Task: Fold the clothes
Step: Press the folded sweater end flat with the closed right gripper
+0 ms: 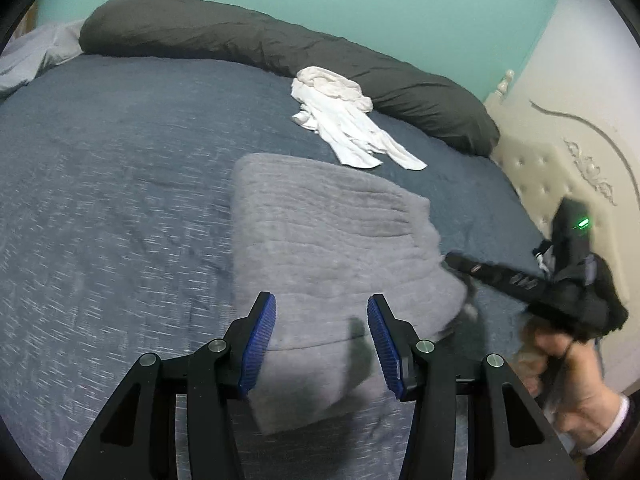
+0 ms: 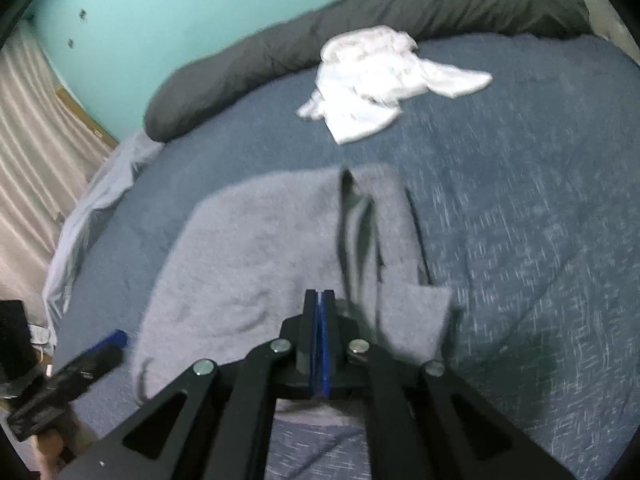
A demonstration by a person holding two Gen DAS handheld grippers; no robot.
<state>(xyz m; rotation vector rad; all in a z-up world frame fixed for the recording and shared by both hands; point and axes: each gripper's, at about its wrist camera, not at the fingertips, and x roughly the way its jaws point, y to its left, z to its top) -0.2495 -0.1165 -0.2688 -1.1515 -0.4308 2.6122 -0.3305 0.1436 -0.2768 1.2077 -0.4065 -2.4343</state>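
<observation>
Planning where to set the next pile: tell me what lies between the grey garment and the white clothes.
Only bare blue bedcover separates the grey garment from the white clothes; both wrist views show it.

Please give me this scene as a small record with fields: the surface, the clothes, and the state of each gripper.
surface: bed with blue cover
grey garment: partly folded, lying near the grippers
white garment: crumpled, unfolded, beside the dark long pillow
left gripper: open, over the near edge of the grey garment, nothing between the fingers
right gripper: shut; whether it pinches cloth cannot be told
image quality: motion blur in both views
</observation>
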